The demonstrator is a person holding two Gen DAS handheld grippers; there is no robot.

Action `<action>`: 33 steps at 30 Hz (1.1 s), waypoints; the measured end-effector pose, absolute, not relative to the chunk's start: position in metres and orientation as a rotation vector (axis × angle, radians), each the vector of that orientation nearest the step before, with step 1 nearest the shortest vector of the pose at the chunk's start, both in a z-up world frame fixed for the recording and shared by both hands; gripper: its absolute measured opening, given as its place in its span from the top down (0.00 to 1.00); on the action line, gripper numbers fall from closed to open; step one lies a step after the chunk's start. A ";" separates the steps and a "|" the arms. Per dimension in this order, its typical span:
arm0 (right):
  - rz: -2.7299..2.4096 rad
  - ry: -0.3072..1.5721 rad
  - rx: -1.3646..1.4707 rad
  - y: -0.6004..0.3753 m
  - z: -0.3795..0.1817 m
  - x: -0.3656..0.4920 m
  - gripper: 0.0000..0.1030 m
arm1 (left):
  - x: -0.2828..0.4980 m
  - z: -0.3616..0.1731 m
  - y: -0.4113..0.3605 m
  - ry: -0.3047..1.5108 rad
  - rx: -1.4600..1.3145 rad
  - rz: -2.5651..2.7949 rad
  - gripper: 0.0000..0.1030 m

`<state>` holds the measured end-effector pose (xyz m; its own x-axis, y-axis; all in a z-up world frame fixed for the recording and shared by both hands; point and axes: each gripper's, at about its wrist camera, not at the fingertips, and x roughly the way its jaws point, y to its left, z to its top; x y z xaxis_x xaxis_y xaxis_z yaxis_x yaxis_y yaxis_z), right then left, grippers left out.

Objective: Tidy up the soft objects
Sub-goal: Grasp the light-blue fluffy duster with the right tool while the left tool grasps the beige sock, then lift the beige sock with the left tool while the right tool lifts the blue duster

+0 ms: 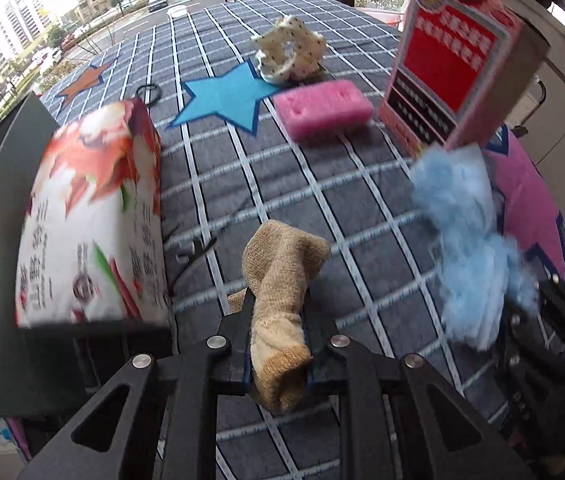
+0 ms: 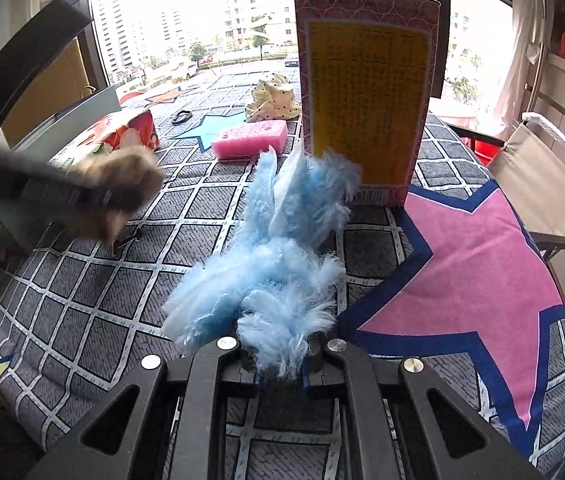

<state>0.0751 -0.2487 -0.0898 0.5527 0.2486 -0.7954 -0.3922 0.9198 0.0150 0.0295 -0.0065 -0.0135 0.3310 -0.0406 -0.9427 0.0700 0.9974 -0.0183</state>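
Note:
My left gripper (image 1: 278, 316) is shut on a tan knitted sock (image 1: 282, 276) and holds it above the grid-patterned cloth. My right gripper (image 2: 278, 354) is shut on a fluffy light-blue duster (image 2: 278, 248); the duster also shows in the left wrist view (image 1: 466, 240). The sock and left gripper show blurred at the left of the right wrist view (image 2: 122, 188). A pink sponge (image 1: 322, 114) (image 2: 250, 140) and a cream dotted cloth bundle (image 1: 288, 52) (image 2: 272, 98) lie farther back on the table.
A tall red-and-pink box (image 1: 454, 64) (image 2: 366, 92) stands upright behind the duster. A floral tissue pack (image 1: 90, 216) (image 2: 122, 132) lies at the left. A black hair tie (image 1: 148, 90) lies near the blue star. A folding chair (image 2: 550, 168) stands off the right edge.

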 end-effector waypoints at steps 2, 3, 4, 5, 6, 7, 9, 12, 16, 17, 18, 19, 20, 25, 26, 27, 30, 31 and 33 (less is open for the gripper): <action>0.374 0.938 -0.147 -0.252 -0.087 0.078 0.73 | 0.015 -0.018 -0.007 1.212 0.029 -0.072 0.80; 0.361 0.951 -0.130 -0.255 -0.085 0.078 0.40 | 0.011 -0.018 -0.010 1.193 0.045 -0.069 0.80; 0.334 0.961 -0.109 -0.260 -0.083 0.078 0.01 | 0.008 -0.018 -0.012 1.184 0.049 -0.068 0.80; 0.317 0.955 -0.078 -0.265 -0.079 0.077 0.00 | 0.007 -0.018 -0.011 1.178 0.039 -0.068 0.80; 0.320 0.933 -0.041 -0.272 -0.074 0.073 0.00 | 0.007 -0.018 -0.010 1.174 0.027 -0.071 0.80; 0.323 0.925 -0.024 -0.275 -0.071 0.071 0.00 | 0.007 -0.018 -0.009 1.168 0.016 -0.075 0.79; 0.309 0.904 -0.045 -0.274 -0.063 0.068 0.00 | 0.007 -0.019 -0.008 1.159 0.004 -0.078 0.79; 0.314 0.886 -0.063 -0.266 -0.056 0.072 0.00 | 0.006 -0.019 -0.003 1.151 -0.010 -0.083 0.79; 0.367 0.868 -0.076 -0.243 -0.054 0.088 0.00 | 0.005 -0.019 0.005 1.150 -0.044 -0.086 0.78; 0.374 0.869 -0.085 -0.236 -0.057 0.093 0.00 | 0.005 -0.019 0.004 1.148 -0.043 -0.087 0.78; 0.378 0.878 -0.099 -0.228 -0.063 0.099 0.17 | 0.004 -0.019 0.003 1.144 -0.035 -0.087 0.78; 0.379 0.906 -0.115 -0.220 -0.071 0.104 0.80 | 0.003 -0.019 0.002 1.142 -0.027 -0.086 0.78; 0.368 0.963 -0.126 -0.216 -0.081 0.111 0.79 | 0.003 -0.019 0.000 1.137 -0.016 -0.084 0.79; 0.358 0.941 -0.099 -0.230 -0.067 0.091 0.80 | -0.006 -0.010 -0.012 1.126 -0.006 -0.129 0.79; 0.346 0.936 -0.100 -0.236 -0.062 0.085 0.80 | -0.009 -0.008 -0.017 1.119 0.000 -0.145 0.79; 0.325 0.930 -0.106 -0.245 -0.058 0.078 0.80 | -0.011 -0.007 -0.023 1.114 0.020 -0.158 0.79; 0.255 0.947 -0.136 -0.265 -0.056 0.066 0.79 | -0.009 -0.015 -0.038 1.148 0.034 -0.208 0.79; 0.237 0.969 -0.145 -0.270 -0.061 0.065 0.79 | -0.008 -0.018 -0.040 1.148 0.034 -0.203 0.79; 0.219 1.018 -0.163 -0.275 -0.073 0.065 0.79 | -0.007 -0.018 -0.044 1.134 0.059 -0.195 0.79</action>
